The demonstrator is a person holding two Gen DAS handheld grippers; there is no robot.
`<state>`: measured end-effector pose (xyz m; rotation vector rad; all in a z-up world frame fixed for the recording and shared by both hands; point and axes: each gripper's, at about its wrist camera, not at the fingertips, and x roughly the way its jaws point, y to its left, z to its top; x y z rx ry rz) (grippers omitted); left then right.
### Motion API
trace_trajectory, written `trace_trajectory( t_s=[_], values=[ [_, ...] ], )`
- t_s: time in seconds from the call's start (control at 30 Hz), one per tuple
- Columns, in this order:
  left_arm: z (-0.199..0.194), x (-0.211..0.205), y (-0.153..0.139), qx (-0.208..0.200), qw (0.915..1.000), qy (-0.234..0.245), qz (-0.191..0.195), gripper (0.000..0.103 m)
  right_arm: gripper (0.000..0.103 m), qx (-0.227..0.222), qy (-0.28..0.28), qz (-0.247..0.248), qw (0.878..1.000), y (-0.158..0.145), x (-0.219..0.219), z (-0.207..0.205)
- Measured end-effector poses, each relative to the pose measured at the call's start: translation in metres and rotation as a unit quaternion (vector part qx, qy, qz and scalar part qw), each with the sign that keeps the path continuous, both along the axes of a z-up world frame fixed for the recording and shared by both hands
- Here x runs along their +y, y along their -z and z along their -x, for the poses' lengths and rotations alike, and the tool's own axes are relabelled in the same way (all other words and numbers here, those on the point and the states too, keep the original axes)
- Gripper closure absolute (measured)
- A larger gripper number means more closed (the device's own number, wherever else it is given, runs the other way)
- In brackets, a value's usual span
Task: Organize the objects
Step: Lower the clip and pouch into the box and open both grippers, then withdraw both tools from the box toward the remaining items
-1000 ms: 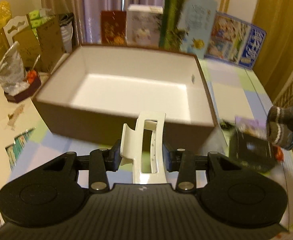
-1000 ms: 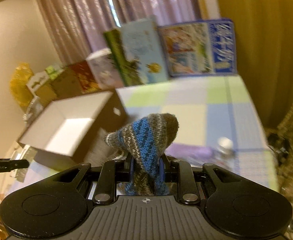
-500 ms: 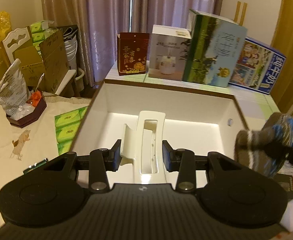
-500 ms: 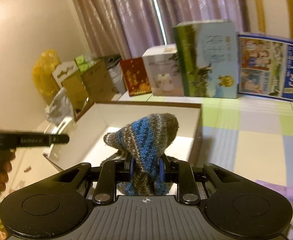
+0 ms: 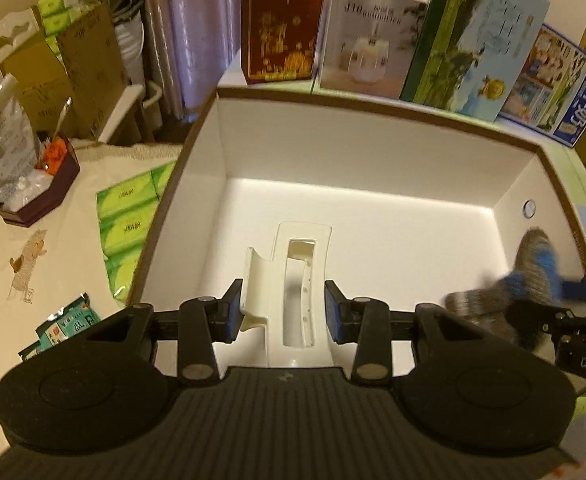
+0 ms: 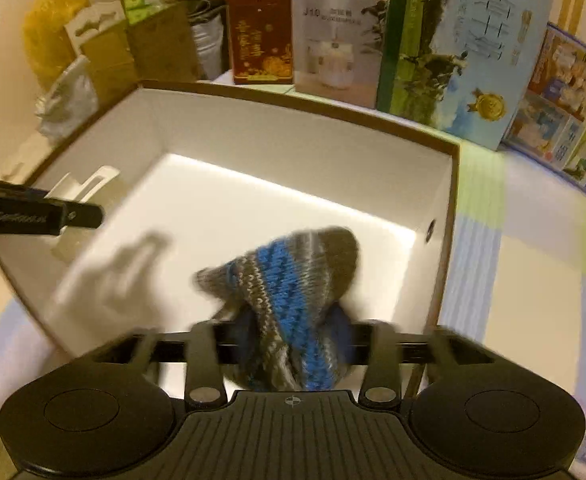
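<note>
The white plastic holder sits pinched between the pads of the left claw, hanging over the left part of the open box, above its white floor. Its long axis runs straight along the claw's fingers, the slotted end pointing away toward the far wall of the box, the small side tab turned to the left. The knitted sock, grey with blue stripes, is bunched between the pads of the right claw, which is closed on it over the right part of the same box; its rounded end points up and forward, its long axis roughly along the fingers, though it is blurred.

The main risk, as I judge it, is crowding: both claws hang over one box, near each other, and a release at the same time could let the sock fall across the holder or one claw knock the other. The holder is smooth and rigid, so a loose pinch could let it twist or tip over on landing. The sock may cling to a pad.
</note>
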<state>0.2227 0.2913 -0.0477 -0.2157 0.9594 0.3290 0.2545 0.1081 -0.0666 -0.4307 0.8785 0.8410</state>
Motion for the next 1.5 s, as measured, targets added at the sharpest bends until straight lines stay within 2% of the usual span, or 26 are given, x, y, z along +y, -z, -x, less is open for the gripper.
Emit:
trace_trajectory(
  t_s=[0.03, 0.1, 0.27, 0.5, 0.67, 0.73, 0.97, 1.13, 1.5],
  values=[
    [-0.001, 0.002, 0.003, 0.002, 1.0000, 0.002, 0.002, 0.068, 0.028, -0.010, -0.003, -0.003, 1.000, -0.001, 0.001, 0.000],
    [-0.003, 0.004, 0.007, 0.007, 1.0000, 0.005, 0.004, 0.068, 0.026, -0.017, -0.007, 0.000, 1.000, -0.002, 0.005, 0.000],
    [-0.011, 0.009, 0.016, 0.022, 0.9997, 0.009, 0.005, 0.068, 0.026, -0.012, -0.003, 0.004, 1.000, 0.001, 0.009, -0.002],
    [-0.025, 0.013, 0.032, 0.068, 0.9976, 0.013, 0.003, 0.068, 0.026, -0.001, -0.004, 0.007, 1.000, 0.005, 0.015, -0.003],
    [-0.029, 0.013, 0.033, 0.083, 0.9963, 0.019, 0.004, 0.067, 0.025, 0.001, -0.004, 0.003, 1.000, 0.004, 0.015, 0.000],
    [-0.029, 0.012, 0.032, 0.079, 0.9966, 0.022, 0.003, 0.057, 0.025, 0.001, -0.002, -0.002, 1.000, 0.002, 0.014, 0.001],
    [-0.027, 0.010, 0.027, 0.074, 0.9969, 0.027, 0.001, 0.052, 0.025, 0.005, 0.008, -0.020, 1.000, -0.008, 0.006, 0.008],
    [-0.019, 0.008, 0.012, 0.049, 0.9982, 0.034, 0.006, 0.046, 0.025, 0.009, 0.021, -0.046, 0.999, -0.021, -0.009, 0.016],
    [0.012, -0.020, -0.034, -0.013, 0.9985, 0.053, 0.009, 0.045, 0.025, 0.008, 0.065, -0.109, 0.992, -0.056, -0.063, 0.041]
  ],
)
